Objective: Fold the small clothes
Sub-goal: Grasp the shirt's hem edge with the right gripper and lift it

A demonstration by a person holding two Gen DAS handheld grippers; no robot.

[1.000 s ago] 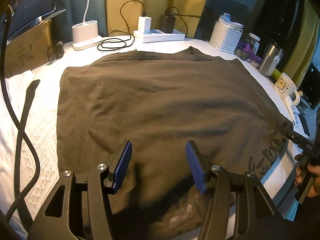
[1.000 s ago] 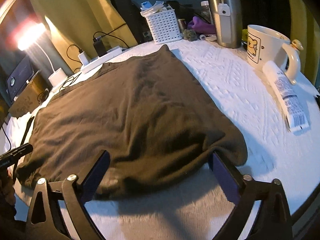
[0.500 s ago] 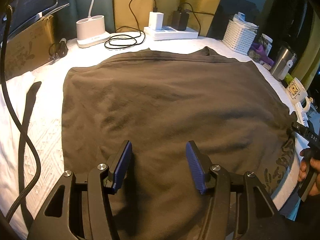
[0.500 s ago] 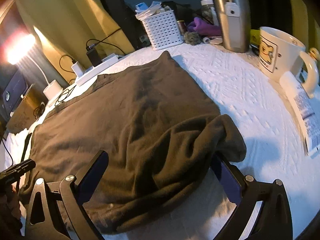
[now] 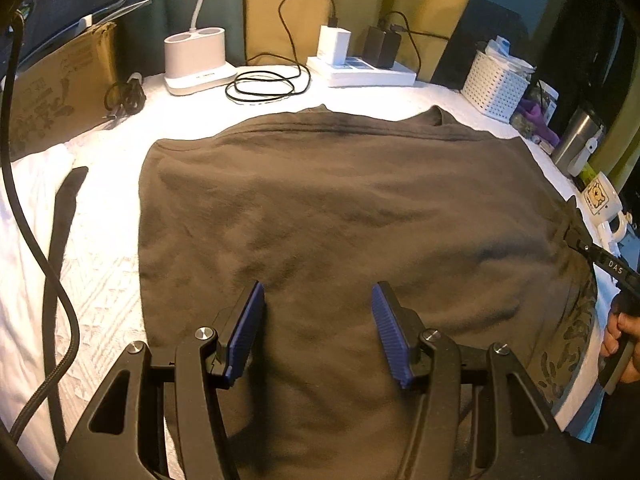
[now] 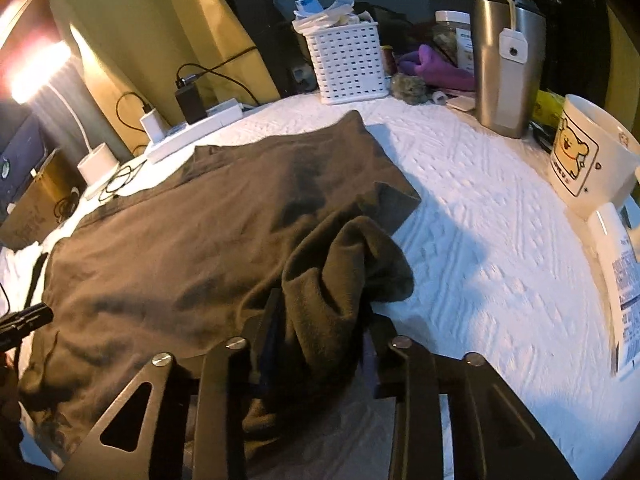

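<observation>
Left gripper (image 5: 318, 334): I hold it half open above the shirt's near edge, pinching nothing.
Shirt (image 5: 340, 232): spread flat on the white counter (image 6: 500, 240).
Right gripper (image 6: 320, 332): its jaws just closed, clamping the bunched shirt corner.

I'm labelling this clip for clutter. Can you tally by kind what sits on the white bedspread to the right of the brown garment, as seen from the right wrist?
White perforated basket: 1
Steel tumbler: 1
Bear mug: 1
White tube: 1
Clear jar: 1
Purple cloth item: 1
Total: 6
</observation>
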